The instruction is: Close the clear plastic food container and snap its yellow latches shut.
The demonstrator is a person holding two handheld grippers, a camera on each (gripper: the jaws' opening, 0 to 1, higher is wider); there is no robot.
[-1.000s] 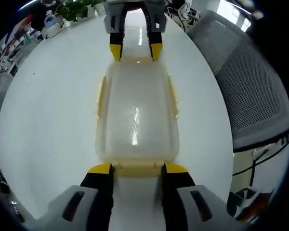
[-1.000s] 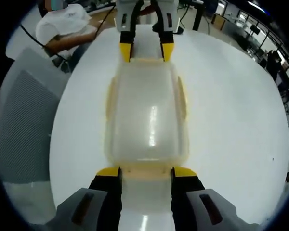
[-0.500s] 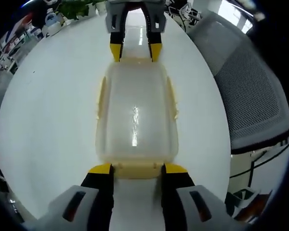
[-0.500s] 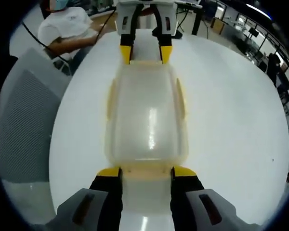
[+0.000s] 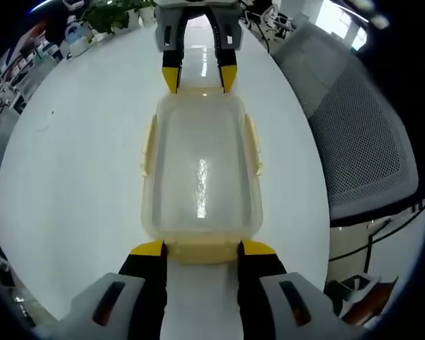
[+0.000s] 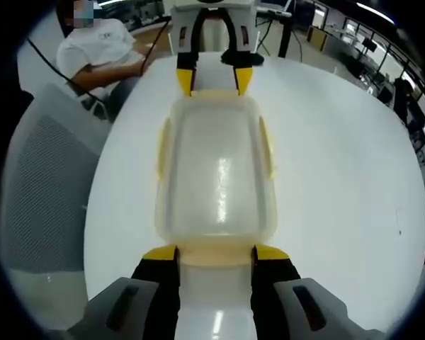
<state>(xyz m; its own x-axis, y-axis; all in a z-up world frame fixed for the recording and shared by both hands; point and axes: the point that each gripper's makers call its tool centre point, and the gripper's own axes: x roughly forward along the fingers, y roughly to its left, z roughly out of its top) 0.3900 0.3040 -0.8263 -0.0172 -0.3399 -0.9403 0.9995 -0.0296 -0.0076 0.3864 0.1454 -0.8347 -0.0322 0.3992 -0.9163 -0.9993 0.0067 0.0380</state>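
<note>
Clear food container [image 5: 200,170] on white table [image 5: 78,163], lid on, lying lengthwise between both grippers. Left gripper [image 5: 199,248] at near short end in left gripper view, jaws apart, tips either side of yellow end latch [image 5: 200,252]; actual contact hard to make out. Right gripper [image 6: 215,253] same at opposite end, jaws apart astride latch there. Side latches [image 5: 149,142] pale yellow, whether snapped unclear. Mesh chair [image 5: 361,134] beside table, cut off by rim. Seated person [image 6: 103,49] beyond far edge.

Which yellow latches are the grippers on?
The short-end latches: left gripper straddles one, right gripper the opposite. The long-side latches stand free.
</note>
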